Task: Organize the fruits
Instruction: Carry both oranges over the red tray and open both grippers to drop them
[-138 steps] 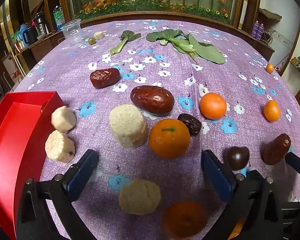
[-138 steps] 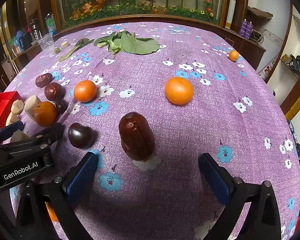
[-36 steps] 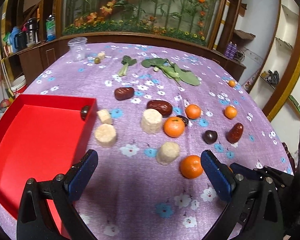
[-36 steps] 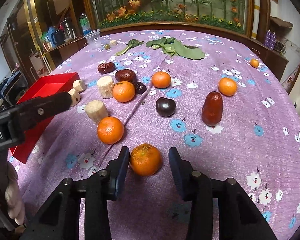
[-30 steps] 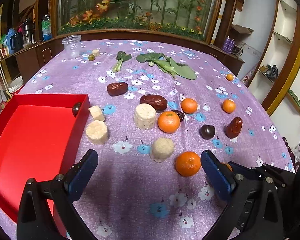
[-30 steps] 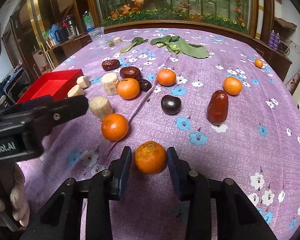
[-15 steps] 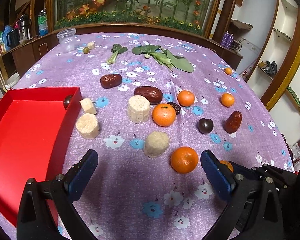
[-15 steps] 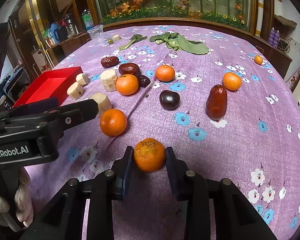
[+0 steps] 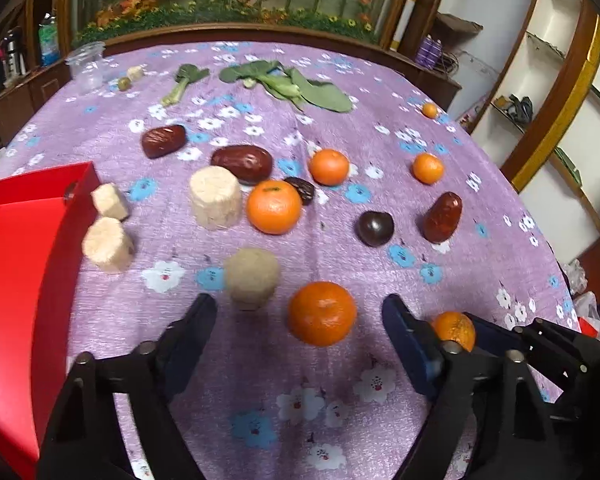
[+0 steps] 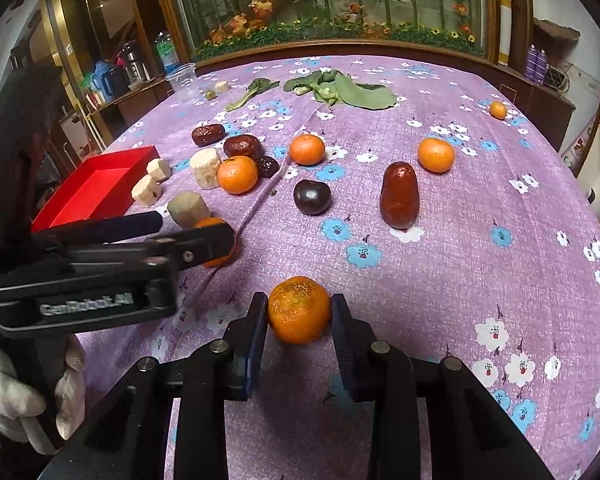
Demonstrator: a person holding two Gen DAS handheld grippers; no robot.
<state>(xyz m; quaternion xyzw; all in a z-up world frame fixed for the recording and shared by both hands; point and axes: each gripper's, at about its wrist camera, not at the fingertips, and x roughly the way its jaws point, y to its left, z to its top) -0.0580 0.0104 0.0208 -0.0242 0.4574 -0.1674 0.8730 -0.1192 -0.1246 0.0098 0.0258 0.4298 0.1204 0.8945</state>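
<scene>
My right gripper [image 10: 299, 312] is shut on an orange [image 10: 299, 309], also seen in the left wrist view [image 9: 454, 330] at the lower right. My left gripper [image 9: 300, 320] is open, its fingers on either side of another orange [image 9: 322, 313] on the purple floral cloth; in the right wrist view that orange [image 10: 216, 242] is mostly hidden behind the left gripper [image 10: 196, 236]. More oranges [image 9: 274, 207] [image 9: 329, 167] [image 9: 428, 168], red dates [image 9: 242, 163] [image 9: 442, 217] and a dark plum [image 9: 375, 228] lie further out.
A red tray [image 9: 16, 264] lies at the left edge. Several beige cylinder pieces [image 9: 215, 197] [image 9: 252, 276] [image 9: 107, 244] stand near it. Green leaves [image 9: 296, 84] and a clear cup [image 9: 86, 65] are at the far side. The table edge drops off at right.
My left gripper has moved forward and down around the near orange and narrowed its opening. My right gripper has closed tighter onto its orange.
</scene>
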